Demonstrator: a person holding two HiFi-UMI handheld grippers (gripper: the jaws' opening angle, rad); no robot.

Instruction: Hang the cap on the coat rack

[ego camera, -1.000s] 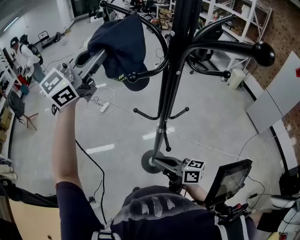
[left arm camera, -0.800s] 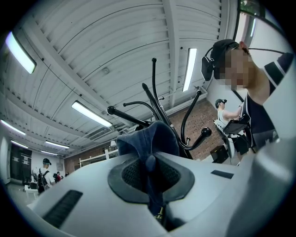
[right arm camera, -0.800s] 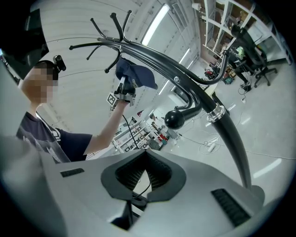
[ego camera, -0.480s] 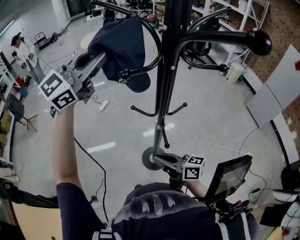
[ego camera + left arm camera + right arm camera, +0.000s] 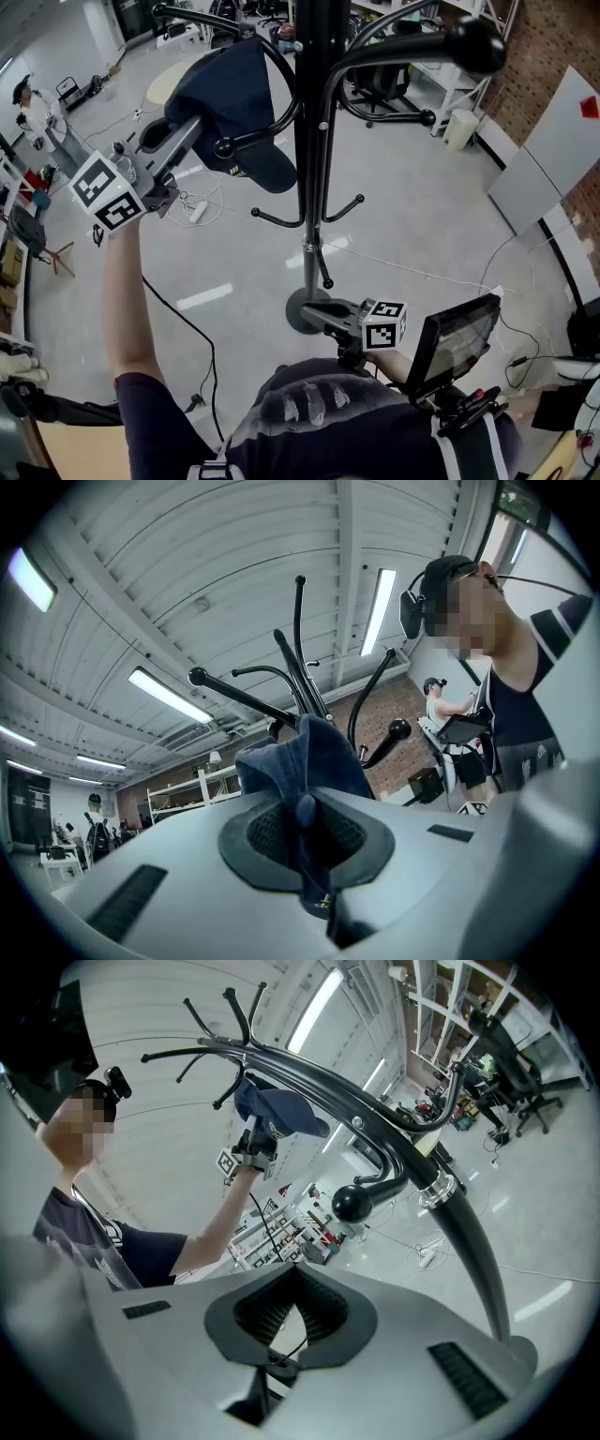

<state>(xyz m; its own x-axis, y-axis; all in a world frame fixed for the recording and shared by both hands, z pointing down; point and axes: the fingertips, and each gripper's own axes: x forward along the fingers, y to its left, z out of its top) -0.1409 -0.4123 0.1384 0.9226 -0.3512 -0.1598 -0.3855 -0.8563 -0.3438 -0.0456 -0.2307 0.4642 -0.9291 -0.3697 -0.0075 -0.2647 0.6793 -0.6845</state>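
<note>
Workshop floor grey | navy cap (image 5: pixel 234 103) bunched against coat rack (image 5: pixel 309 169) arm | left gripper (image 5: pixel 192 129) clamps cap | right gripper (image 5: pixel 314 317) closed, empty

From my end I count one cap (image 5: pixel 234 103), one rack (image 5: pixel 310 187) and two grippers: the left gripper (image 5: pixel 190 127) and the right gripper (image 5: pixel 309 311). I also see one screen (image 5: pixel 455 345), one white bin (image 5: pixel 458 129) and one bystander (image 5: pixel 26 105) far off.
</note>
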